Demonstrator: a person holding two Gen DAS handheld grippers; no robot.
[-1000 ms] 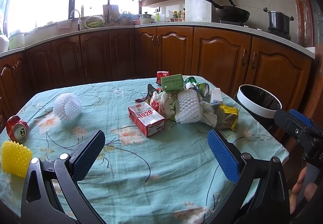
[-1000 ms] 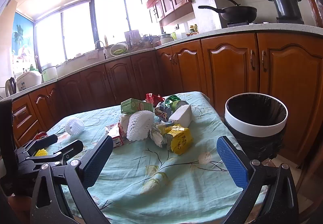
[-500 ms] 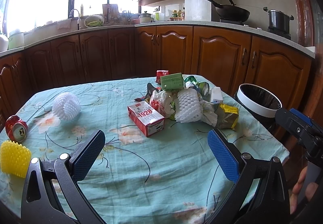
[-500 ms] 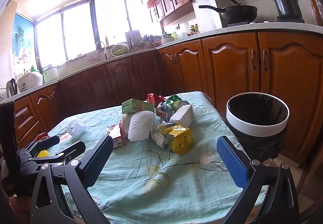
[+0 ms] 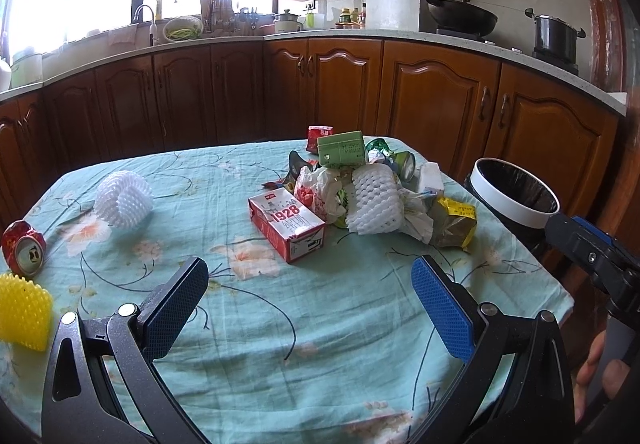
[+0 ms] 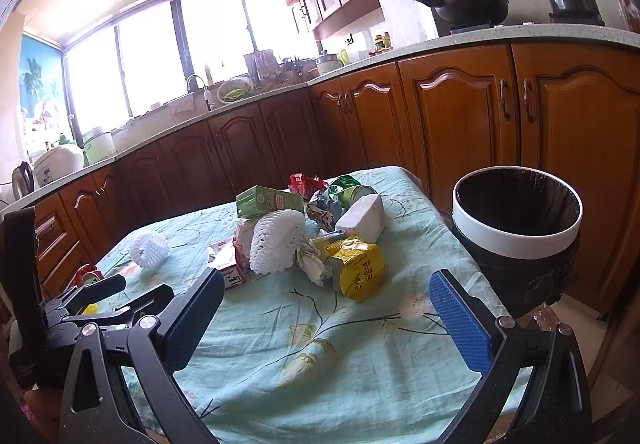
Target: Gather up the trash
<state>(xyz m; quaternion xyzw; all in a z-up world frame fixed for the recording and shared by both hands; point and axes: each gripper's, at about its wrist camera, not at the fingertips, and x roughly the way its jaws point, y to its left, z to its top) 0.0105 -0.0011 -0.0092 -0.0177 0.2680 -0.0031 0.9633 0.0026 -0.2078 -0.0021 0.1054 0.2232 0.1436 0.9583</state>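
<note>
Both the left tool [image 5: 310, 294] and right tool [image 6: 326, 310] are held wide open and empty above the table [image 5: 248, 332]. Trash [image 5: 372, 200] is heaped mid-table beside a red carton [image 5: 286, 226]; the bin [image 6: 516, 220] stands just beyond the edge.

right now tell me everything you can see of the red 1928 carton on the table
The red 1928 carton is a rectangular paper box, red with a white top face and white "1928" lettering, its near end white with dark print. It lies flat on the floral tablecloth, at the left edge of the trash pile, far end against a crumpled plastic bag. No gripper touches it.
</note>
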